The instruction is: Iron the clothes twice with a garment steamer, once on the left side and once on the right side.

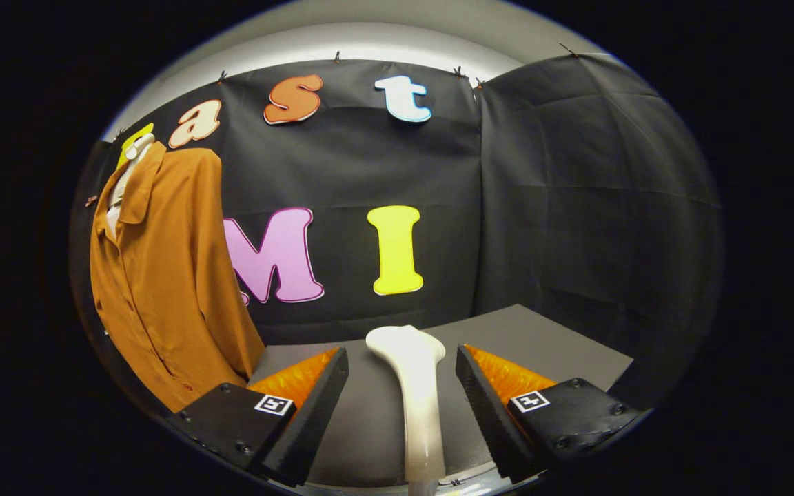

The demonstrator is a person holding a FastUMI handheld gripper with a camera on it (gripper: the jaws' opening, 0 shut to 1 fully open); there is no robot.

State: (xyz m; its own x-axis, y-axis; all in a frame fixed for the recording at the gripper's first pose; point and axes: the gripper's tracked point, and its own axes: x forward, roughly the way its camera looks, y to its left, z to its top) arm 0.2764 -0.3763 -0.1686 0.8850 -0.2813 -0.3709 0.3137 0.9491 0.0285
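Steamer lined up between the fingers, not grabbed yet

From the gripper view, the gripper (402,375) is spread wide with the white garment steamer (416,386) lying between its fingers on the grey bench (542,337), touching neither as far as I can tell. It's glossy, smooth plastic with a flared head, so I'd guess it could slip or twist if pinched off-centre. The rust-brown shirt (169,275), soft and drapey on its hanger (136,146), hangs well off to the left beyond the fingers.
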